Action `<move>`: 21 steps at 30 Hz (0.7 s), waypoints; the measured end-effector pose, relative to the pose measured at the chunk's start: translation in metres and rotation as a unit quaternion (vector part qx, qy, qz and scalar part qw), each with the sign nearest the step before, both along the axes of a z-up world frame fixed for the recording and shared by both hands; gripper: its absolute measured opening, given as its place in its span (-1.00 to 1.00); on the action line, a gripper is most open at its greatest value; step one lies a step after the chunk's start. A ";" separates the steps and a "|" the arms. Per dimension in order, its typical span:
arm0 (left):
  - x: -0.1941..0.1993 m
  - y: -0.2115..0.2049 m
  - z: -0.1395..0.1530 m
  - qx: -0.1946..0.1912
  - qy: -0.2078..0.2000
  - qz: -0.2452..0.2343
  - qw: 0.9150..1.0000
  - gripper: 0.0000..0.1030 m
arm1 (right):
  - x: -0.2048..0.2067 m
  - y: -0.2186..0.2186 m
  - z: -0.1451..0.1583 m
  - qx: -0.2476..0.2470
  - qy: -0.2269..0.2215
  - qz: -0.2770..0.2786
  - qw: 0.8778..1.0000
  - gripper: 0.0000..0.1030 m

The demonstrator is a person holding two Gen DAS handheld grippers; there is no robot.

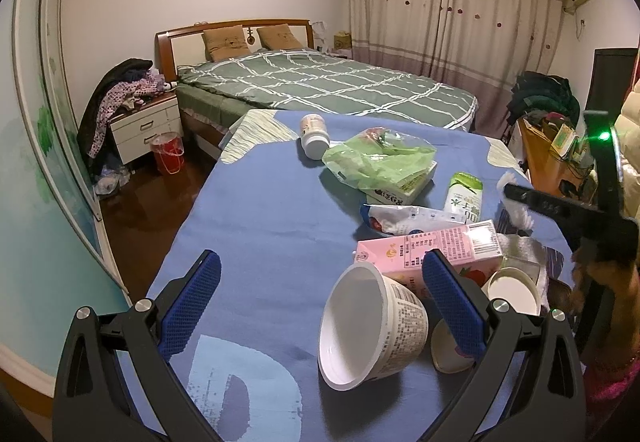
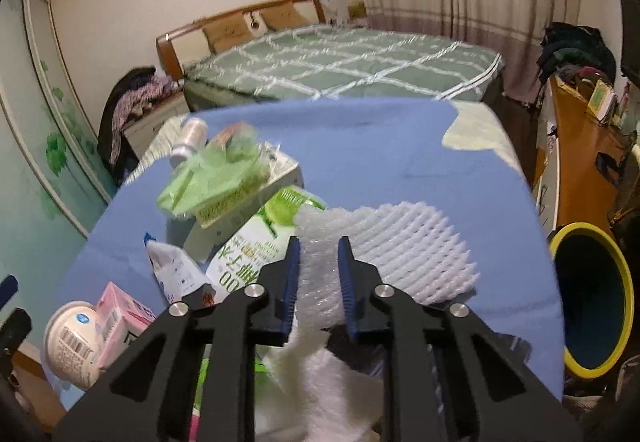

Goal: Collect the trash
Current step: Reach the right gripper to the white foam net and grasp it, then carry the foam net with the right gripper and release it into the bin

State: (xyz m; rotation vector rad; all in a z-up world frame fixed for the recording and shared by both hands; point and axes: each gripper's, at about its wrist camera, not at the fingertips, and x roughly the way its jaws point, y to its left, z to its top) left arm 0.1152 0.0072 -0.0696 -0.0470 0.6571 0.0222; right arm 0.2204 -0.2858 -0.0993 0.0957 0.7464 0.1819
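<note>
Over blue cloth (image 2: 380, 146), R gripper (image 2: 319, 274) clamps white foam net (image 2: 400, 242); L gripper (image 1: 320, 298) wide, empty.

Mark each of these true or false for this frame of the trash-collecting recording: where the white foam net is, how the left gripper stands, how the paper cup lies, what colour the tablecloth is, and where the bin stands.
1. The right gripper has its fingers closed on the white foam net. True.
2. The left gripper is shut on the pink carton. False: its fingers stand wide apart and hold nothing.
3. The paper cup lies on its side with its mouth towards the left wrist camera. True.
4. The tablecloth is red. False: it is blue.
5. The yellow-rimmed bin stands on the table among the trash. False: it is off the table, beyond its right edge.
</note>
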 end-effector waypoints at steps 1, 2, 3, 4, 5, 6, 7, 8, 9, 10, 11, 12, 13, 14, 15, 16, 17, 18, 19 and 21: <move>-0.001 0.000 -0.001 0.000 -0.001 0.000 1.000 0.93 | -0.003 -0.004 0.005 0.003 -0.009 -0.002 1.000 -0.68; 0.000 -0.001 0.000 0.000 -0.002 -0.001 1.000 0.93 | -0.005 -0.007 0.009 0.005 -0.014 -0.002 1.000 -0.68; 0.000 -0.001 0.000 0.000 -0.003 -0.003 1.000 0.93 | -0.008 -0.010 0.015 0.007 -0.023 -0.003 1.000 -0.68; -0.001 -0.003 0.000 0.001 -0.004 -0.004 1.000 0.93 | -0.012 -0.014 0.021 0.008 -0.033 -0.004 0.999 -0.68; -0.002 -0.003 0.000 0.001 -0.005 -0.005 1.000 0.93 | -0.015 -0.017 0.026 0.008 -0.040 -0.006 0.999 -0.68; -0.002 -0.004 0.000 0.002 -0.006 -0.007 1.000 0.93 | -0.018 -0.021 0.030 0.008 -0.046 -0.008 0.999 -0.68; -0.002 -0.006 0.001 0.003 -0.006 -0.008 1.000 0.93 | -0.021 -0.026 0.035 0.011 -0.053 -0.010 0.998 -0.69; -0.004 -0.006 0.001 0.003 -0.006 -0.010 1.000 0.93 | -0.024 -0.031 0.038 0.012 -0.058 -0.013 0.998 -0.69; -0.004 -0.006 0.002 0.003 -0.007 -0.011 1.000 0.93 | -0.025 -0.036 0.042 0.013 -0.062 -0.015 0.998 -0.68; -0.005 -0.006 0.002 0.003 -0.007 -0.012 1.000 0.93 | -0.027 -0.042 0.045 0.013 -0.066 -0.020 0.998 -0.69; -0.005 -0.007 0.002 0.003 -0.007 -0.013 1.000 0.93 | -0.030 -0.047 0.047 0.012 -0.070 -0.025 0.997 -0.69; -0.006 -0.008 0.002 0.002 -0.007 -0.015 1.000 0.93 | -0.032 -0.055 0.049 0.011 -0.074 -0.033 0.997 -0.69; -0.005 -0.009 0.002 0.002 -0.007 -0.016 1.000 0.93 | -0.034 -0.063 0.050 0.009 -0.076 -0.042 0.996 -0.69; -0.007 -0.010 0.002 0.002 -0.007 -0.017 1.000 0.93 | -0.034 -0.072 0.051 0.007 -0.077 -0.052 0.996 -0.68; -0.007 -0.011 0.002 0.002 -0.006 -0.018 1.000 0.93 | -0.034 -0.078 0.051 0.005 -0.078 -0.061 0.995 -0.69; -0.008 -0.012 0.003 0.002 -0.006 -0.020 1.000 0.93 | -0.034 -0.088 0.051 0.001 -0.077 -0.073 0.994 -0.69; -0.008 -0.013 0.002 0.002 -0.006 -0.021 1.000 0.93 | -0.034 -0.096 0.050 -0.001 -0.076 -0.081 0.994 -0.68; -0.008 -0.014 0.002 0.003 -0.006 -0.023 1.000 0.93 | -0.034 -0.107 0.048 -0.005 -0.074 -0.094 0.993 -0.68; -0.008 -0.016 0.002 0.004 -0.006 -0.024 1.000 0.93 | -0.034 -0.118 0.046 -0.009 -0.072 -0.107 0.992 -0.68; -0.008 -0.018 0.002 0.004 -0.006 -0.027 1.000 0.93 | -0.035 -0.138 0.041 -0.015 -0.067 -0.129 0.989 -0.69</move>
